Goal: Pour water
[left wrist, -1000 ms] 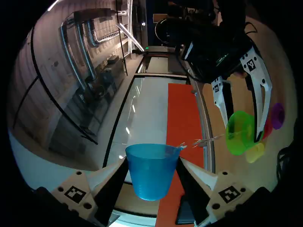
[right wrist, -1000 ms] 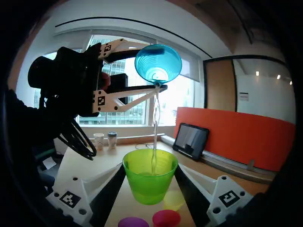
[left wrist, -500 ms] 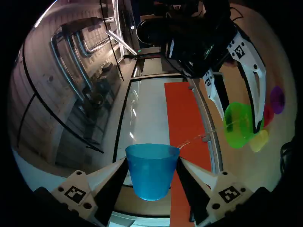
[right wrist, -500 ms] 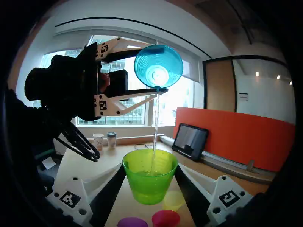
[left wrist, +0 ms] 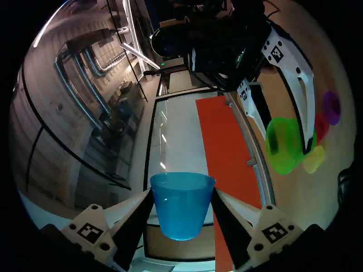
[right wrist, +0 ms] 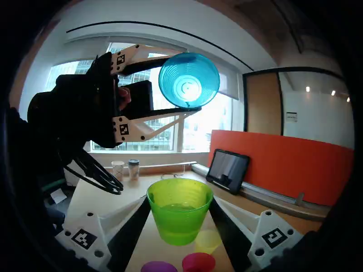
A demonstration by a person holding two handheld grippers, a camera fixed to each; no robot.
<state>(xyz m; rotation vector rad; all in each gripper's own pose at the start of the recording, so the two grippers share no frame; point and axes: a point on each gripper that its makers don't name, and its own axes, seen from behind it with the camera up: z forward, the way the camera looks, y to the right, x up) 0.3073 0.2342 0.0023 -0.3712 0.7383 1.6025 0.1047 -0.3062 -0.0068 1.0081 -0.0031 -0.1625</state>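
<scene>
My left gripper (left wrist: 181,201) is shut on a blue plastic cup (left wrist: 182,213), tipped on its side high in the air. In the right gripper view that blue cup (right wrist: 189,86) shows its open mouth, held in the left gripper (right wrist: 193,81) by a dark-gloved hand (right wrist: 77,113). No stream falls from it. Directly below, my right gripper (right wrist: 180,204) is shut on an upright green cup (right wrist: 180,215) with water in its lower part. The left gripper view shows the green cup (left wrist: 285,145) between the right gripper's white fingers (left wrist: 300,86).
A wooden table (right wrist: 104,199) lies below, with small purple (right wrist: 159,266), pink (right wrist: 198,262) and yellow (right wrist: 209,239) cups just beneath the green one. A tablet (right wrist: 227,168) leans on an orange partition (right wrist: 290,163) at the right. Two paper cups (right wrist: 125,168) stand by the window.
The thin stream of water from the blue cup into the green cup has stopped. The left gripper has turned the blue cup's mouth further toward the right gripper. The green cup stayed still.
</scene>
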